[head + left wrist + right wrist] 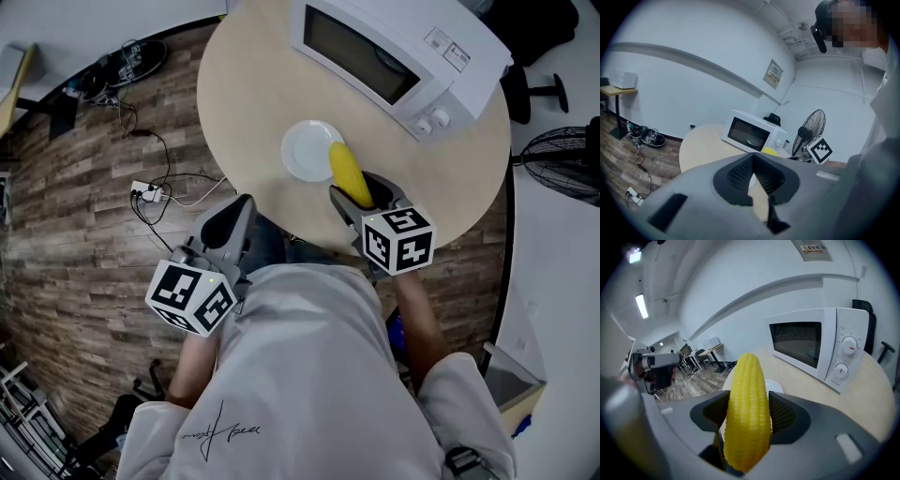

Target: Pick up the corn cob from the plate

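Spreading under everything, a floor [66, 216] of grey-brown wood-grain planks carries thin dark cables [141, 141] and a white power strip [150, 193]. On it stands a round desk [253, 94] with a smooth, pale beige top. A boxy white microwave [394, 52] with a dark glass door and two dials sits at the desk's far edge. The gripper views show plain white walls [693, 89], and a black wire-cage fan [562, 159] stands off the desk's right edge.

A small, glossy white round plate [302, 150] lies between the desk's middle and its near edge. The right tool [364, 197] is clamped on the corn cob [346, 172], its ribbed dark pads pressing both sides of the bumpy yellow, tapered cob. From the head view, the cob's far end overlaps the plate's right rim; whether it touches the plate cannot be told. The left tool [236, 208] hangs off the desk's near edge over the floor, its jaws together at the tips and holding nothing.
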A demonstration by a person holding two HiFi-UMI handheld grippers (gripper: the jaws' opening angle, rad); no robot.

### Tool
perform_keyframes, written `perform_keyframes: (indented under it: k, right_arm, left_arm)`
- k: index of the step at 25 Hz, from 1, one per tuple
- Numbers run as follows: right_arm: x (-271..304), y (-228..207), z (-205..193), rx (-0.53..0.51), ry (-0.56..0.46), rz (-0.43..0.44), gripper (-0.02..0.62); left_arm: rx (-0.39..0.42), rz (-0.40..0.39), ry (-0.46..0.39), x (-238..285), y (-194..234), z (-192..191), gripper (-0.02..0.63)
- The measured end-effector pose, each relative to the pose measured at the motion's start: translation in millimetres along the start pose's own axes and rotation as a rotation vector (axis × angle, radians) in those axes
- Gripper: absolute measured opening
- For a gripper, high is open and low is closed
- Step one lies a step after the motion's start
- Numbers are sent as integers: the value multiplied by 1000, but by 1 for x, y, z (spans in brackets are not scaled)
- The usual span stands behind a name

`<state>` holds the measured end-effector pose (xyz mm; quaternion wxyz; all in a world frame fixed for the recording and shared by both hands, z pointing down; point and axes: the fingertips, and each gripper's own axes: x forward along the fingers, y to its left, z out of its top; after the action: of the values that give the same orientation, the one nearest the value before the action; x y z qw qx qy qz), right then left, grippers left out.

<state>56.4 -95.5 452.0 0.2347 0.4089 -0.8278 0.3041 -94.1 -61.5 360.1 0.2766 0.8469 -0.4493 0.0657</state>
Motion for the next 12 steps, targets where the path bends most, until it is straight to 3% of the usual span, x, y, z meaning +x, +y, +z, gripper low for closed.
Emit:
perform_keyframes:
  k: [12]
  right_arm:
    - [-24,9,6,-3,-59,-18,270]
  left_arm:
    - [-11,23,0,-12,6,-9,-9]
